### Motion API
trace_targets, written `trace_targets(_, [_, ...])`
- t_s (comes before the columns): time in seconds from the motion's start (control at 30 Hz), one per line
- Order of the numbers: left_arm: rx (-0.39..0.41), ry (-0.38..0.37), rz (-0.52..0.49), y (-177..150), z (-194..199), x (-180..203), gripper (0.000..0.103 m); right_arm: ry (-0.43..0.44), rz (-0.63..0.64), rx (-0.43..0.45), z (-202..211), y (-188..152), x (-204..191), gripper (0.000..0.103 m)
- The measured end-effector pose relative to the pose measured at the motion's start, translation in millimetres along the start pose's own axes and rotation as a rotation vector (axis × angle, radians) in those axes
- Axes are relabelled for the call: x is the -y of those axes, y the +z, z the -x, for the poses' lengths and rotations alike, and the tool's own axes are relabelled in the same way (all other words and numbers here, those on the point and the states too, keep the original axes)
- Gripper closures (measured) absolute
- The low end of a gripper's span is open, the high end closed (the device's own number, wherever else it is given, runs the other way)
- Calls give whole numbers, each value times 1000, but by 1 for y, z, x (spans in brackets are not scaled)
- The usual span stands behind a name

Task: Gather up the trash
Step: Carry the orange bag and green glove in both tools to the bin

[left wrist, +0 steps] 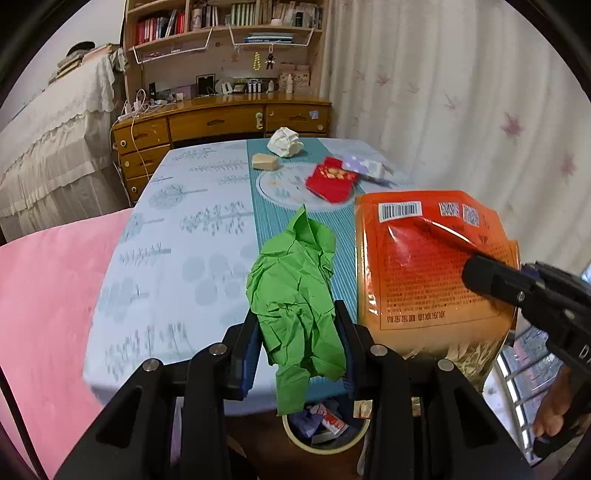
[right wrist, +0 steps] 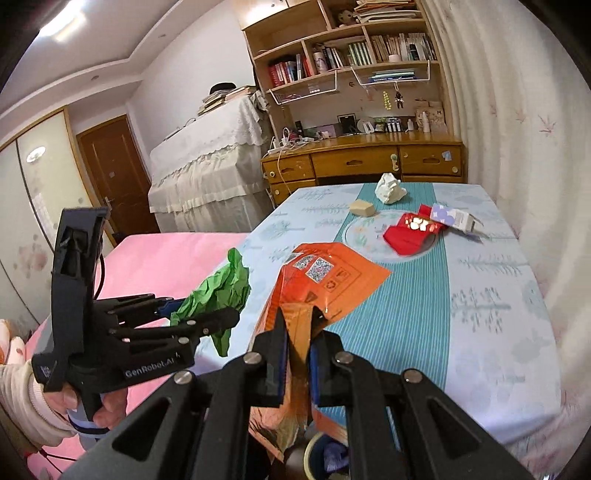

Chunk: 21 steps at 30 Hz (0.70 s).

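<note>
Nearest, the left gripper (left wrist: 301,332) is clamped on a crumpled sheet of bright green paper (left wrist: 295,280), which hangs between its blue-padded fingers (left wrist: 248,350) above the near edge of the bench (left wrist: 177,236) with the pale blue tree-print cloth. Just beside it, the right gripper (right wrist: 297,328) is clenched on a glossy orange plastic snack bag (right wrist: 325,273) printed with a barcode and QR codes, holding it upright off the bench. Directly beneath both, on the floor, stands a round bin with a cream rim (left wrist: 325,435), already holding several wrappers. Farther along the teal striped runner lies a red packet with a gold pattern (left wrist: 330,181), with a purple and white carton (left wrist: 364,168) touching its far side. Beyond these sits a small tan block (left wrist: 265,161), and near the far edge of the bench a crumpled white paper ball (left wrist: 284,142). Behind the bench stand a wooden drawer unit (left wrist: 221,122) and bookshelves (left wrist: 225,26).
</note>
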<state>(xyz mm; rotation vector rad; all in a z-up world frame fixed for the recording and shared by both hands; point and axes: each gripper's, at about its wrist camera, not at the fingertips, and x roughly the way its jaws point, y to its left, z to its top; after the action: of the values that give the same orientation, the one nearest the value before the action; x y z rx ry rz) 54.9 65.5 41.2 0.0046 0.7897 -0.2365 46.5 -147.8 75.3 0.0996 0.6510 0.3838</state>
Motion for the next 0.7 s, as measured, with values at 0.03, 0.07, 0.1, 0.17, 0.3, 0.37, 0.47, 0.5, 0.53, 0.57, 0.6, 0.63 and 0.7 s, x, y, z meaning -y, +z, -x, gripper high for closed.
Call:
trace_targets(0.03, [-1, -1, -5, -8, 2, 4, 68, -2, 5, -5, 6, -9, -4, 94])
trace_targets(0.07, [-1, -5, -8, -18, 5, 7, 68, -5, 11, -8, 9, -15, -7, 94])
trace_targets(0.1, [-2, -8, -11, -29, 7, 11, 68, -13, 20, -11, 13, -23, -11, 94])
trace_targets(0.17, [-7, -15, -8, -47, 9, 15, 68, -25, 25, -26, 18, -41, -15, 94])
trace_targets(0.3, [-34, -24, -6, -83, 1, 22, 68, -43, 22, -71, 16, -79, -16, 94])
trace_targets(0.37, [-60, -23, -15, -101, -7, 26, 68, -59, 18, -102, 10, -99, -16, 94])
trace_targets(0.47, [-105, -35, -28, -126, -25, 32, 68, -89, -3, -166, -5, -133, -5, 94])
trace_targets(0.5, [-125, -42, -34, -135, -32, 35, 68, -94, -13, -185, -9, -142, -1, 94])
trace_targets(0.53, [-138, -46, -39, -142, -38, 37, 68, -100, -32, -220, -18, -155, 6, 94])
trace_targets(0.57, [-148, -46, -46, -151, -46, 39, 68, -107, -42, -238, -24, -163, 11, 94])
trace_targets(0.6, [-160, -44, -55, -158, -53, 41, 68, -116, -52, -259, -32, -173, 15, 94])
trace_targets(0.63, [-169, -42, -62, -162, -60, 43, 68, -128, -56, -279, -40, -184, 21, 94])
trace_targets(0.7, [-192, -45, -71, -175, -80, 46, 68, -149, -76, -319, -56, -203, 31, 94])
